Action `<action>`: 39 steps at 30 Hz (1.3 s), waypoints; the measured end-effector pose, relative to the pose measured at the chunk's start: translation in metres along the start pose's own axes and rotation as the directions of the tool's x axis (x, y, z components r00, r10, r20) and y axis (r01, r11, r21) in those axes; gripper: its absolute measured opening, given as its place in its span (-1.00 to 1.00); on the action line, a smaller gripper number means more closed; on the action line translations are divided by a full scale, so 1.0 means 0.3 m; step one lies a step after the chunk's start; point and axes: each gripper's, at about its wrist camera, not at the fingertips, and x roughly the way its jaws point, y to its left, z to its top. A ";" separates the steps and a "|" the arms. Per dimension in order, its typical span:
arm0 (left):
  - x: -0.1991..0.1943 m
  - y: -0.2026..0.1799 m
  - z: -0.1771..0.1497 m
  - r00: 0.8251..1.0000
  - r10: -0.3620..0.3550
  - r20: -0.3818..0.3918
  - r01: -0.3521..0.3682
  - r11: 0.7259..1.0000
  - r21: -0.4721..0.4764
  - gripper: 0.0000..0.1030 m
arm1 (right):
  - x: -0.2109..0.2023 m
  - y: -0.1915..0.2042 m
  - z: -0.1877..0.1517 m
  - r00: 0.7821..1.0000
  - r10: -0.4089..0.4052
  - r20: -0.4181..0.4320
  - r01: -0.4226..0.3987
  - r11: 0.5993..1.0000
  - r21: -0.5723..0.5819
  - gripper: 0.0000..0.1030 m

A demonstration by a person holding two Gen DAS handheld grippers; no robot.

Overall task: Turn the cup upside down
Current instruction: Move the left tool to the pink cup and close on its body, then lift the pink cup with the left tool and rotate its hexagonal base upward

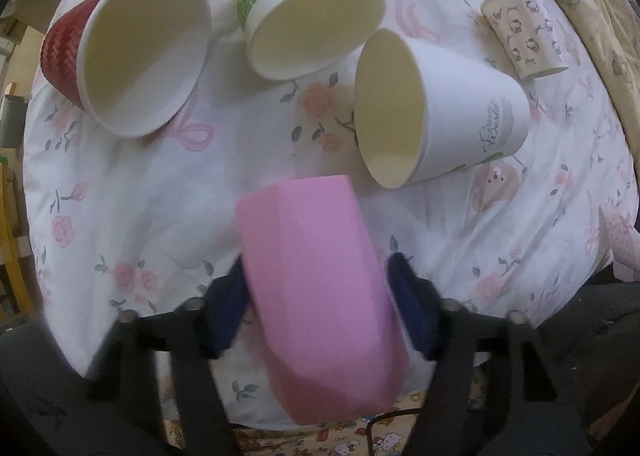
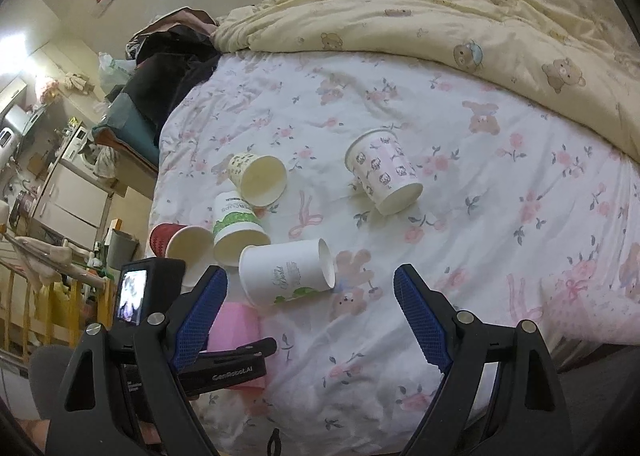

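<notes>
My left gripper [image 1: 316, 276] is shut on a pink faceted cup [image 1: 316, 296], holding it above the floral bedsheet [image 1: 140, 196] with its closed base pointing away from me. The pink cup also shows in the right wrist view [image 2: 236, 324], partly hidden behind the left gripper there. My right gripper [image 2: 310, 280] is open and empty, hovering above the sheet near the bed's front edge. A white cup with green print [image 1: 436, 112] lies on its side just beyond the pink cup; it shows in the right wrist view [image 2: 286, 276] too.
Several other paper cups lie tipped on the sheet: a red one [image 1: 124, 52], a green-banded one [image 1: 304, 12], a cartoon-print one [image 1: 524, 32] and a yellow-patterned one [image 2: 258, 176]. A yellow bear quilt [image 2: 440, 8] is bunched along the far side. The bed edge drops off at left.
</notes>
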 end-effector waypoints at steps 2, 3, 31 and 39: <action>-0.004 0.010 -0.002 1.000 -0.012 -0.006 0.012 1.000 -0.006 0.17 | -0.005 0.010 -0.001 1.000 -0.012 0.009 0.012 1.000 -0.018 0.71; -0.011 0.022 -0.003 1.000 -0.015 -0.009 0.015 1.000 -0.007 0.17 | -0.006 0.015 -0.003 1.000 -0.019 0.012 0.019 0.999 -0.028 0.71; -0.320 0.318 -0.087 0.920 -0.218 0.325 0.240 0.970 -0.029 0.11 | 0.120 0.097 -0.061 0.994 -0.033 -0.103 0.021 0.994 -0.108 0.71; -0.326 0.338 -0.067 0.896 -0.267 0.354 0.312 0.947 -0.075 0.11 | 0.182 0.178 -0.107 0.936 0.222 -0.273 -0.255 0.962 -0.092 0.71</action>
